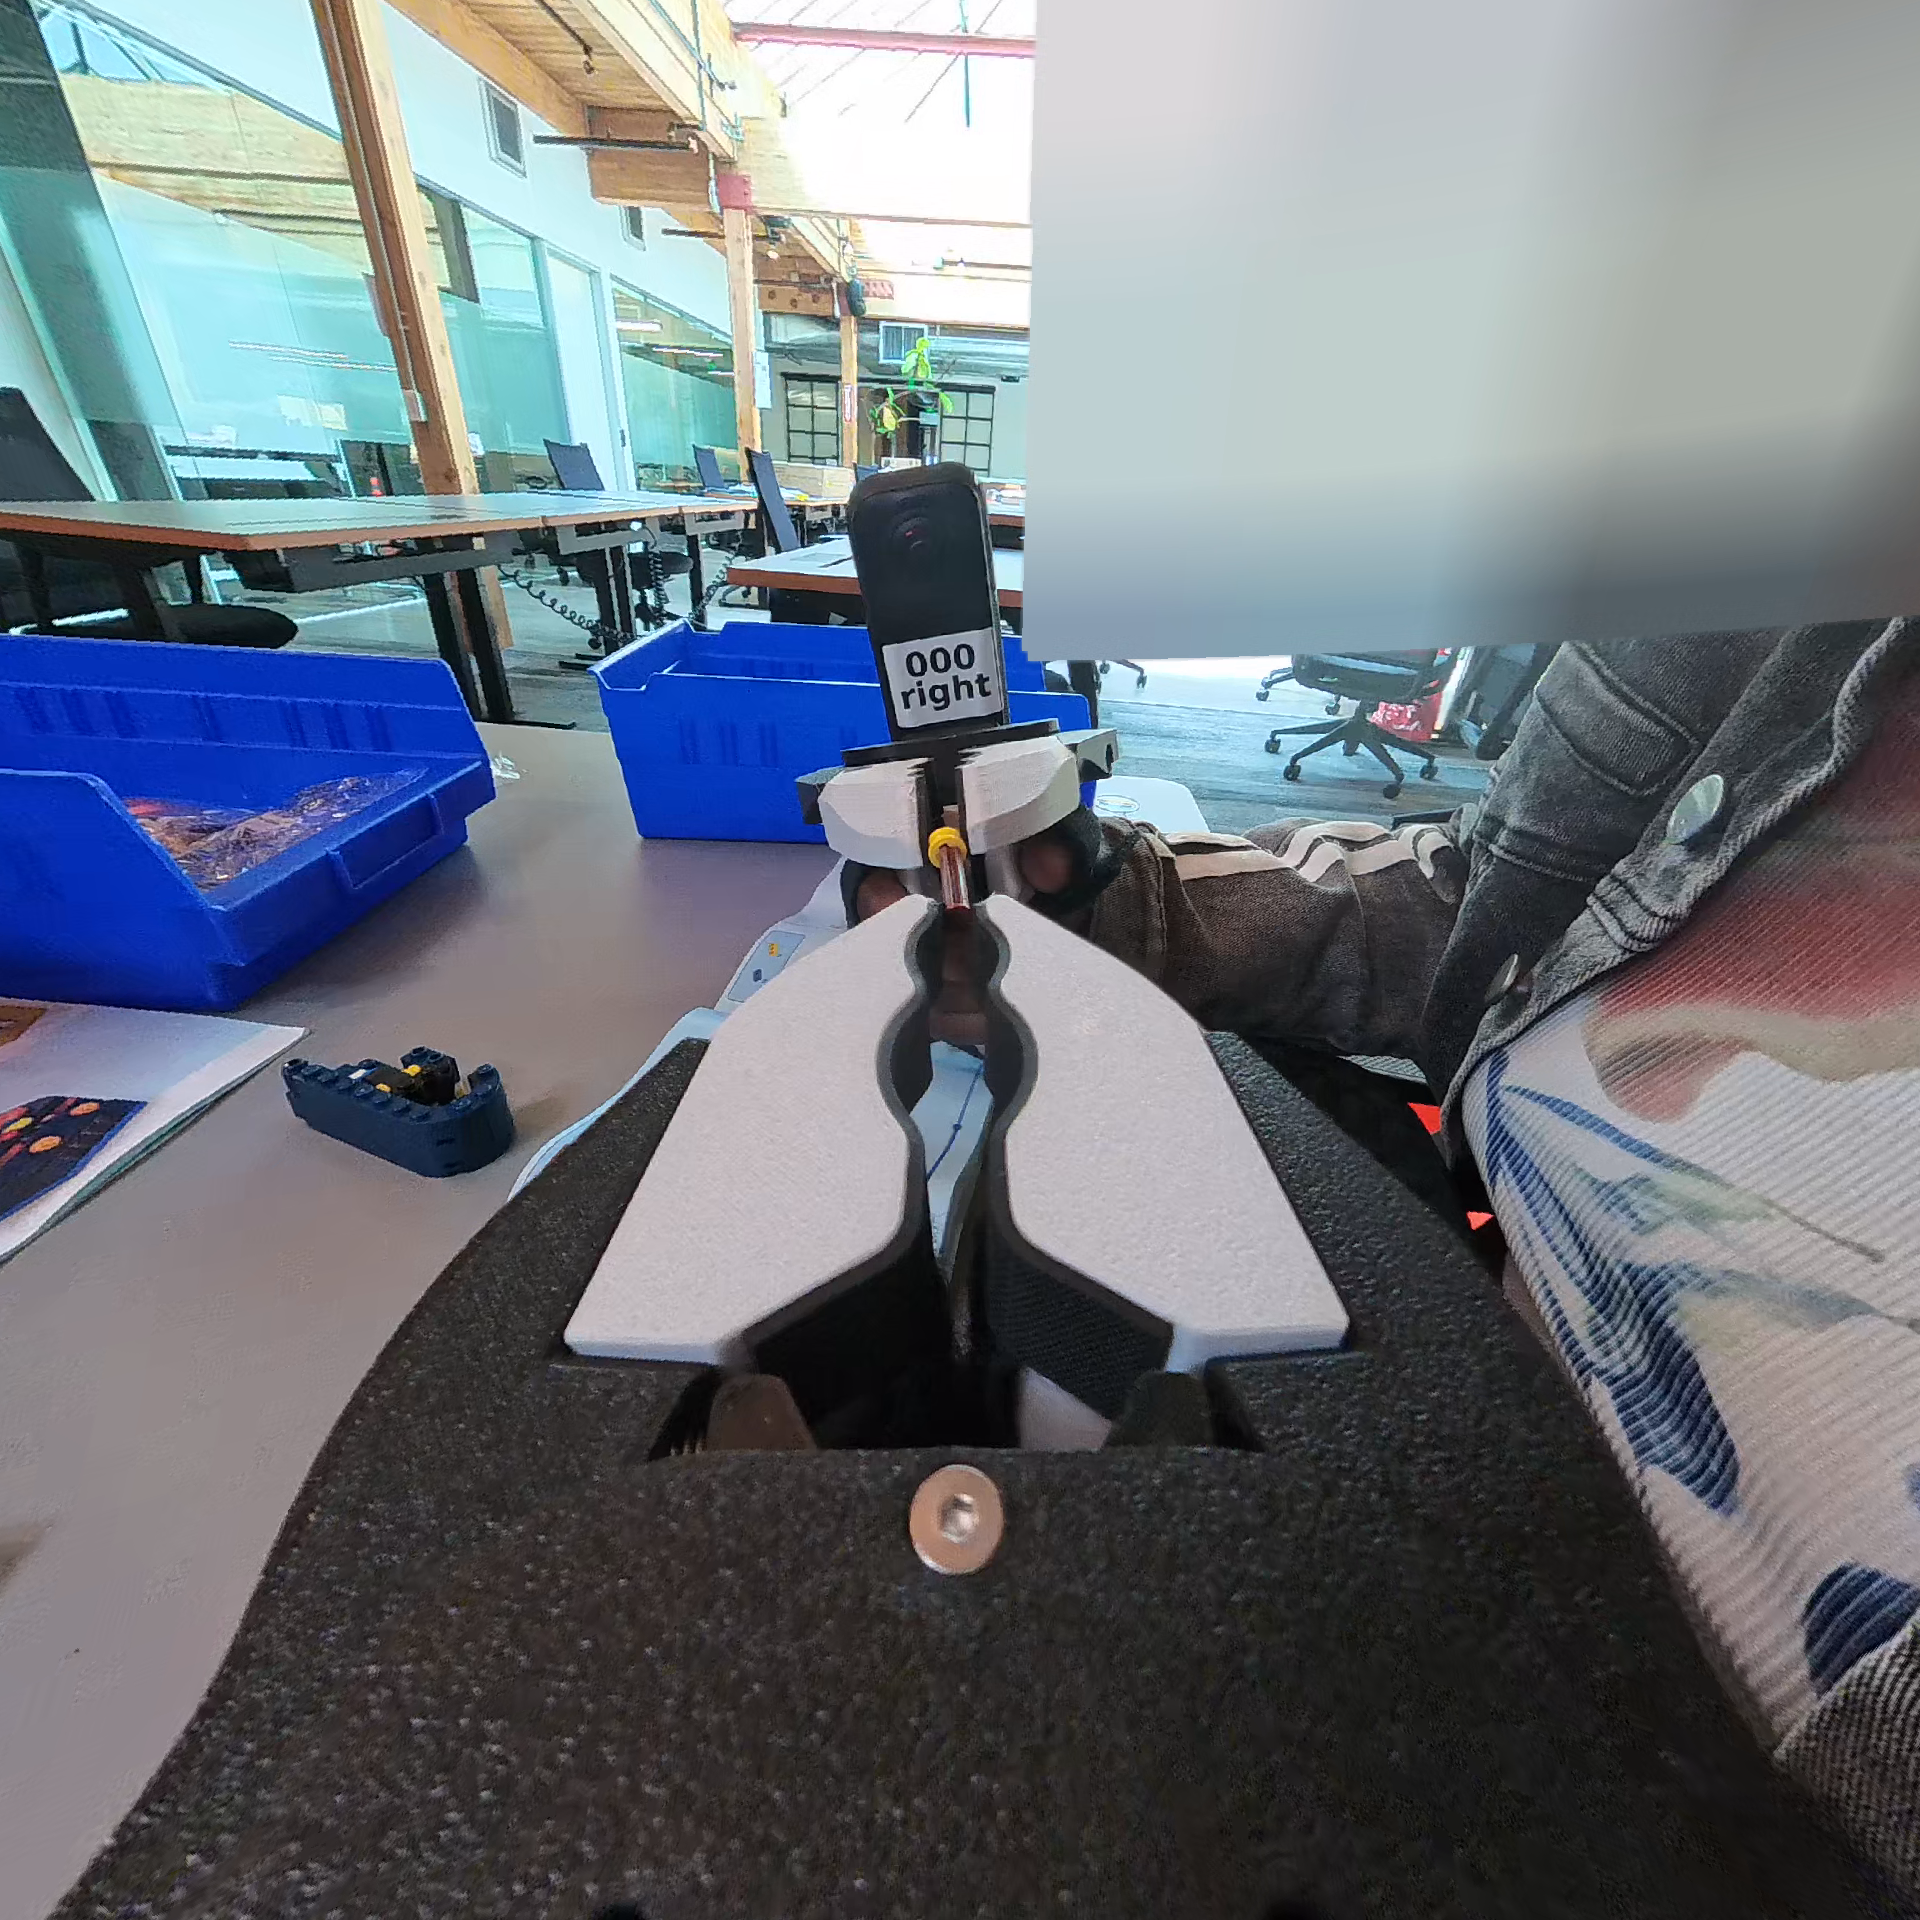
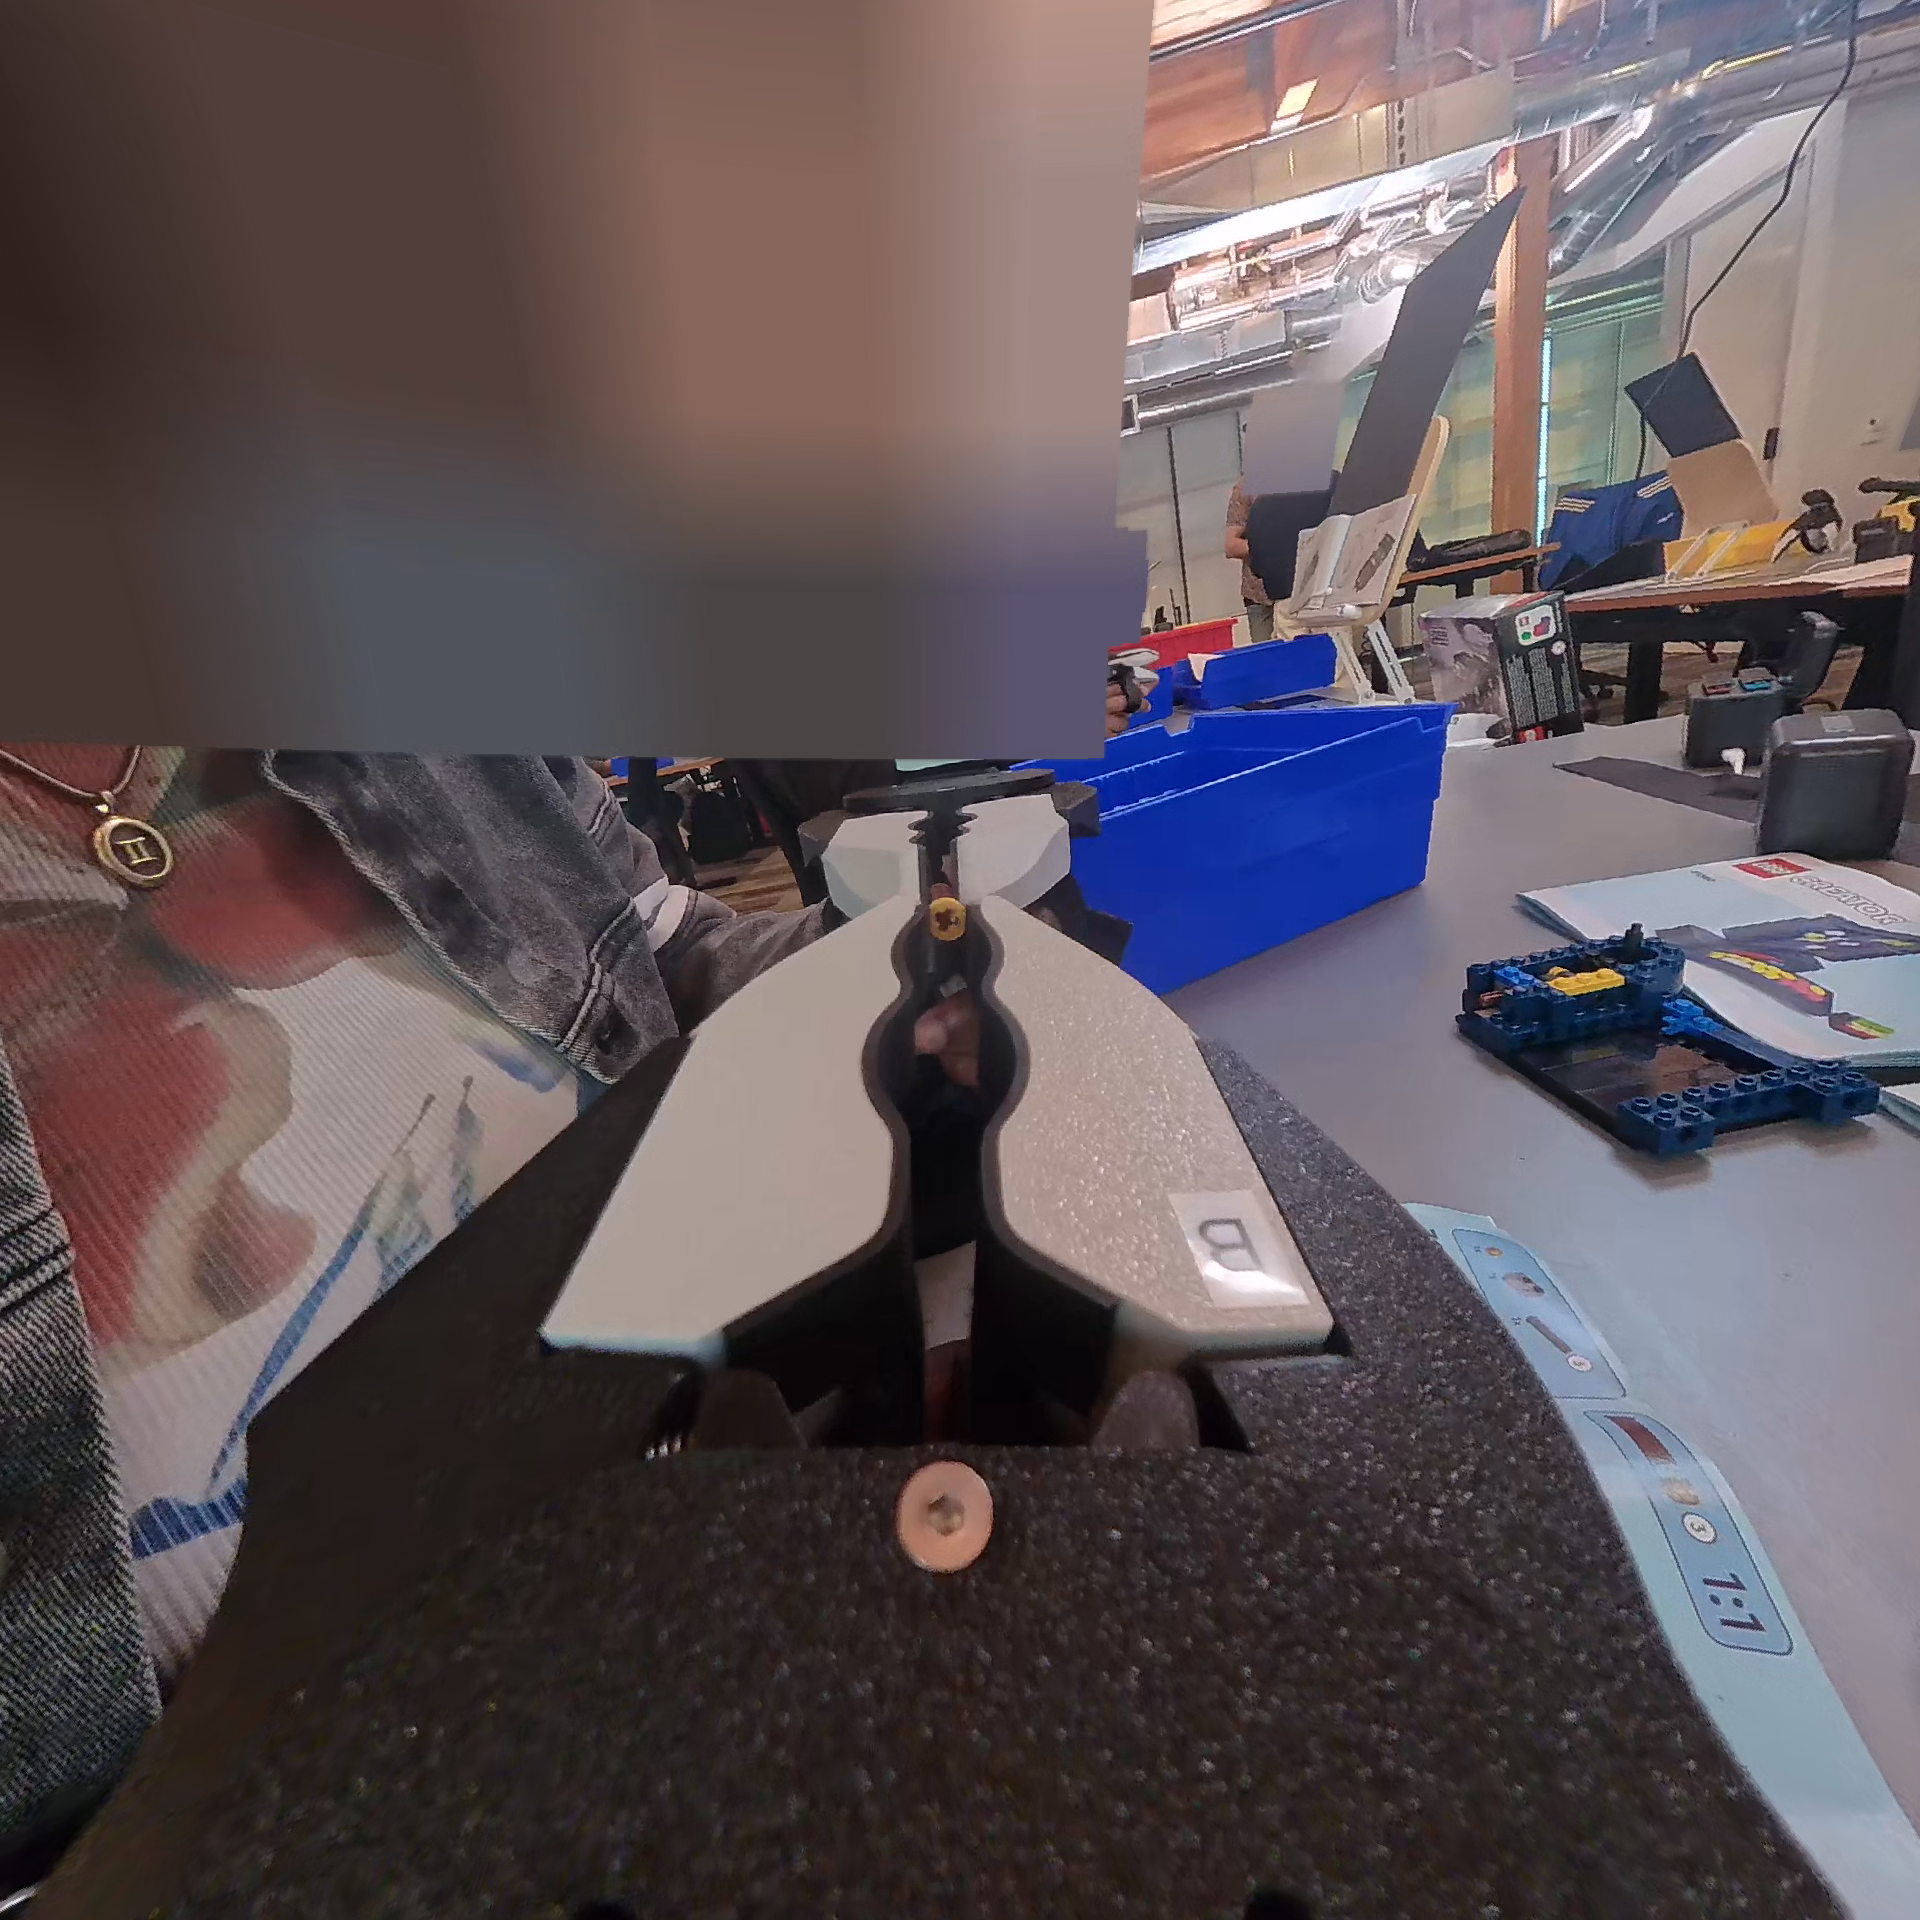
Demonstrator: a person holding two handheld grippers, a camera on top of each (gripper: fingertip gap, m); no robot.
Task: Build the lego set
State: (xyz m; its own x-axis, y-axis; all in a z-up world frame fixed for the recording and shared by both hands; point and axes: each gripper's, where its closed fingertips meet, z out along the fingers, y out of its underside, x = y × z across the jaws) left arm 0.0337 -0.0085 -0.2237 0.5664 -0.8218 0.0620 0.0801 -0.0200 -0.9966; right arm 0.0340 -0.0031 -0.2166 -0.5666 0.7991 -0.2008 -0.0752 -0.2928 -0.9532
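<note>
The two grippers meet tip to tip above the grey table [image 1: 436, 935]. My left gripper [image 1: 961, 906] is shut on the near end of a thin dark red axle [image 1: 954, 878]. The axle runs to a small yellow bush [image 1: 943, 842] on its far end, pinched in the tips of my right gripper [image 1: 948, 844]. In the right wrist view my right gripper [image 2: 945, 916] is shut on the yellow bush [image 2: 945, 918], seen end-on with a cross-shaped hole. The left gripper [image 2: 940, 857] faces it just behind.
Blue bins stand on the table [image 1: 208, 831] [image 1: 748, 727] [image 2: 1268, 831]. A dark blue brick piece [image 1: 400, 1112] and a larger blue brick build [image 2: 1662, 1039] lie by instruction booklets [image 1: 94, 1101] [image 2: 1766, 935]. The person's torso [image 1: 1662, 1247] is close beside both grippers. The dark blue brick piece [image 1: 400, 1112] is about 20 centimeters from both grippers' fingertips.
</note>
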